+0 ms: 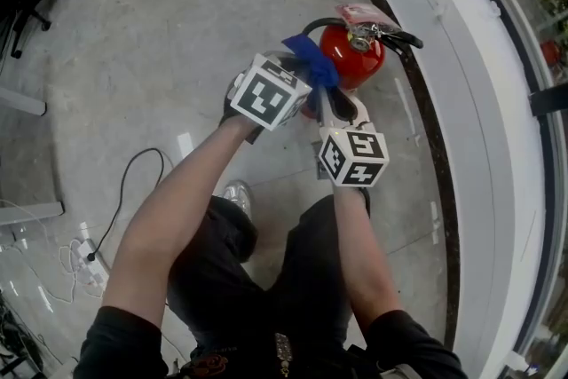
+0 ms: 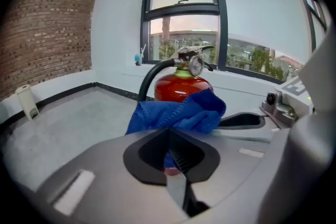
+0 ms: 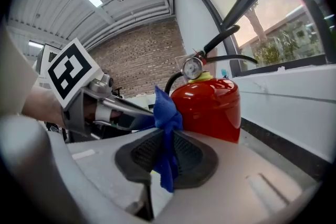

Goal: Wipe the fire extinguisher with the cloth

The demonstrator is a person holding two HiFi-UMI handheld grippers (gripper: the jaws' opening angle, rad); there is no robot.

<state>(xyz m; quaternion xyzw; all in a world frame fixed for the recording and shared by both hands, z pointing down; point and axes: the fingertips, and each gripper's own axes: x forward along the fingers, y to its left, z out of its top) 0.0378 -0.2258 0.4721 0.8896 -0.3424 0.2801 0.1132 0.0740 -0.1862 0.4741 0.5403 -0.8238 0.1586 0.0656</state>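
The fire extinguisher (image 1: 359, 58) stands upright on the floor (image 1: 160, 31), close to the low white wall (image 1: 461, 75) under the window. Its black hose (image 2: 149, 78) curves up on one side and the gauge (image 3: 191, 67) sits at the top.

The blue cloth (image 1: 315, 67) is held up just at the near side of the red body. From these views I cannot tell if it already touches the metal.

The jaws of my right gripper (image 3: 167, 149) are closed only partly, because a thick fold of the cloth is pressed between the pads and hangs down through them. The jaws of my left gripper (image 2: 176, 157) are closed almost fully. The cloth bunches right at their tips, and in the right gripper view they run into its edge, so I judge that they pinch a thin corner of it. In this way the cloth is spread like a short band between the two grippers.

I think the step in hand is bringing the cloth to the cylinder, and the wiping itself is not yet begun. The next move calls for laying the band flat on the red shoulder and drawing it across with light pressure. The extinguisher stands free, so a hard push could tip it, and the hose could catch the cloth.
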